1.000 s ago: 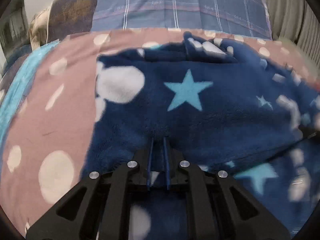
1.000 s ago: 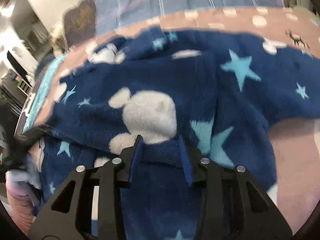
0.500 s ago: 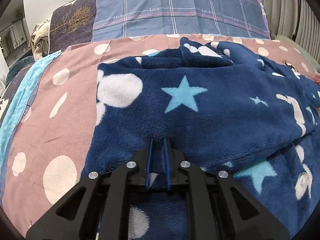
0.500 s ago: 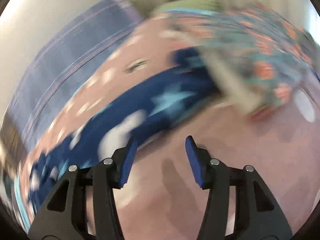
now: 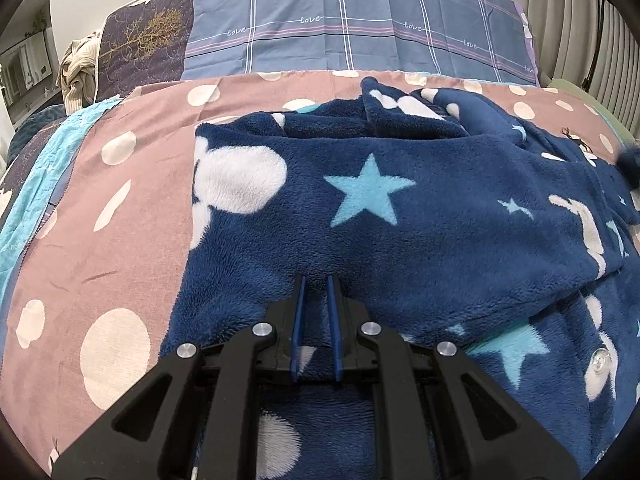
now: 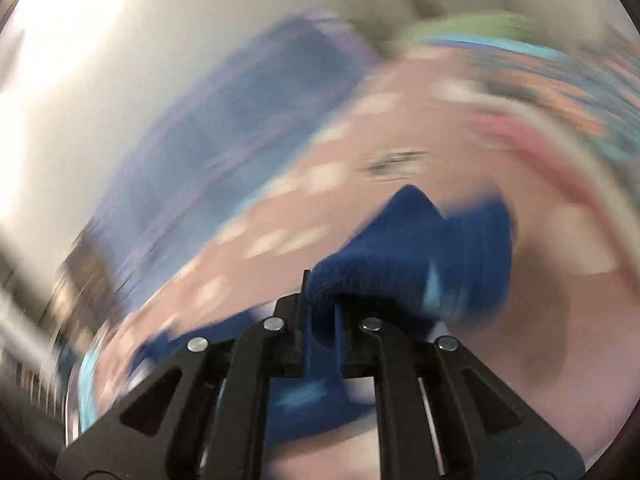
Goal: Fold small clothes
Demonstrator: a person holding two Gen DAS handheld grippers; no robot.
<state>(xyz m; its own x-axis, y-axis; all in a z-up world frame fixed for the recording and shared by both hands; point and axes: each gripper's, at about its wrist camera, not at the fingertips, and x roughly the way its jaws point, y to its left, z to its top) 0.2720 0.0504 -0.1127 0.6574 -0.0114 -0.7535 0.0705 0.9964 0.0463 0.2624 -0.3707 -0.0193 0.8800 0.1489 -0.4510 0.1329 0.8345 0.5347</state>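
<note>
A navy fleece garment (image 5: 400, 208) with light blue stars and white shapes lies partly folded on the pink dotted bedspread (image 5: 100, 248). My left gripper (image 5: 316, 280) is shut on the garment's near folded edge and holds it low against the bed. In the blurred right wrist view, my right gripper (image 6: 320, 300) is shut on a bunched end of the same navy fleece garment (image 6: 420, 256), lifted a little above the bedspread (image 6: 540, 340).
A blue plaid pillow (image 5: 352, 32) and a dark tree-print pillow (image 5: 144, 48) stand at the head of the bed. A turquoise blanket edge (image 5: 44, 184) runs along the left. A patterned, colourful cloth (image 6: 560, 92) lies to the right.
My right gripper let go of the garment's front edge, swung right with jaws open, then shut on a far end of the garment. My left gripper has stayed put.
</note>
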